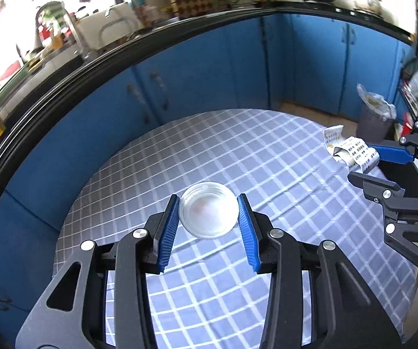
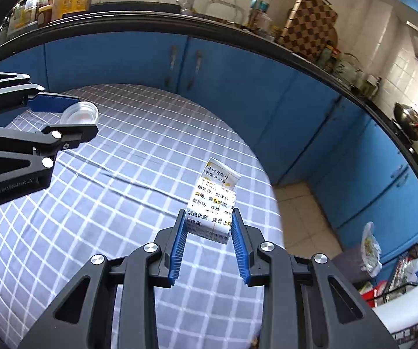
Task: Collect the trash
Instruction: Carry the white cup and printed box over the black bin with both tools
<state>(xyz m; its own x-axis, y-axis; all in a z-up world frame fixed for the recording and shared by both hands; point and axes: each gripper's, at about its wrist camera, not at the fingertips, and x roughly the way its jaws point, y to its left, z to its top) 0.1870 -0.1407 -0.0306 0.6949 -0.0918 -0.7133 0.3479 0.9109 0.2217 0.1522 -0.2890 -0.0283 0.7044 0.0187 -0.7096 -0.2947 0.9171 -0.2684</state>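
Note:
My left gripper (image 1: 208,207) is shut on a clear round plastic lid (image 1: 207,208), held above the checked tablecloth (image 1: 238,151). In the right wrist view the same lid (image 2: 80,113) shows between the left gripper's (image 2: 72,116) fingers at the left. My right gripper (image 2: 209,218) is shut on a crumpled white paper box with printed text (image 2: 216,200), lifted over the cloth near the table's right edge. From the left wrist view the box (image 1: 351,151) sticks out of the right gripper (image 1: 377,168) at the far right.
A grey bin lined with a plastic bag (image 1: 374,116) stands on the tiled floor beyond the table, also seen in the right wrist view as the bin (image 2: 368,253). Blue cabinets (image 2: 238,87) under a dark counter curve behind the table. A rack with bags (image 2: 412,273) stands at right.

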